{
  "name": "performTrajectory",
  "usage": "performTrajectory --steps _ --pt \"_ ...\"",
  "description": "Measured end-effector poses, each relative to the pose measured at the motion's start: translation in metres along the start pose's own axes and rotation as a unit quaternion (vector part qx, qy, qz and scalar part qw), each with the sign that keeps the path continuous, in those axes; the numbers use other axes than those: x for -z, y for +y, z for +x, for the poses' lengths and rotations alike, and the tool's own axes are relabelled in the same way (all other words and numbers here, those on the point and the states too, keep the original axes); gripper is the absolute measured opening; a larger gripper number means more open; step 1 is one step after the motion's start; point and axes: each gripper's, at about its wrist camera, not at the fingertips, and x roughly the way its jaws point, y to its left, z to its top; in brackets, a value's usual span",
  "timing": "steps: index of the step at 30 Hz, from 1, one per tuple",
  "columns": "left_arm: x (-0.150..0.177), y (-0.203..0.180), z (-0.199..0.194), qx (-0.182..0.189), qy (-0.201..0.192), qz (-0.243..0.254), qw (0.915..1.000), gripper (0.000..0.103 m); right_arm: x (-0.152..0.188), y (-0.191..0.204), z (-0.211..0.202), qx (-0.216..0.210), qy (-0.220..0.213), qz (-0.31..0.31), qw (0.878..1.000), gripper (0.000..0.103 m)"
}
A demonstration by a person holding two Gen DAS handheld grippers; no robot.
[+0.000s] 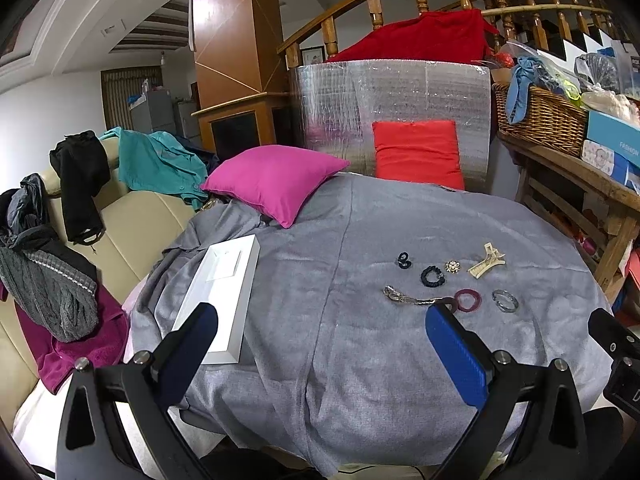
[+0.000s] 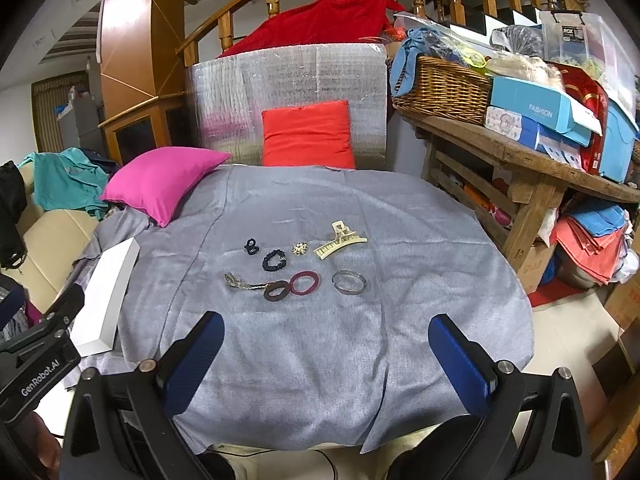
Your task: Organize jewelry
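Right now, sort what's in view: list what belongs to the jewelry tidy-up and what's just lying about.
For the job:
white box
cream hair claw
brooch
dark scrunchie
small black tie
silver chain
maroon ring
dark ring
clear bangle

Lying about:
pink cushion
red cushion
wicker basket

Left view: a blue finger hides the dark ring (image 2: 277,290) beside the chain (image 1: 416,300).

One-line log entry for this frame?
phase: pre-grasp | left gripper: open, empty | right gripper: open, empty | jewelry: on grey cloth | white box: left
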Motion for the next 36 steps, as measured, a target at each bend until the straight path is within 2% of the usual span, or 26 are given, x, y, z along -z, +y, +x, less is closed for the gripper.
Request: performTrajectory --steps 24,32,36 --pt "-0.006 -0.003 0.028 -0.007 0.017 -0.004 0.9998 0.103 -0.009 -0.009 0.036 0.006 0.014 0.0 1.0 0.103" --pt "-0.005 -0.015 0.047 -0.008 0.03 0.005 0.9995 0.103 -0.014 -0.029 0.059 0.01 0.025 0.018 0.999 0.103" --pt "-0.005 -0.026 0.068 0.011 0.053 0.012 0.9985 0.103 -0.016 -0.052 0.082 -0.017 0.039 0.042 0.998 0.103"
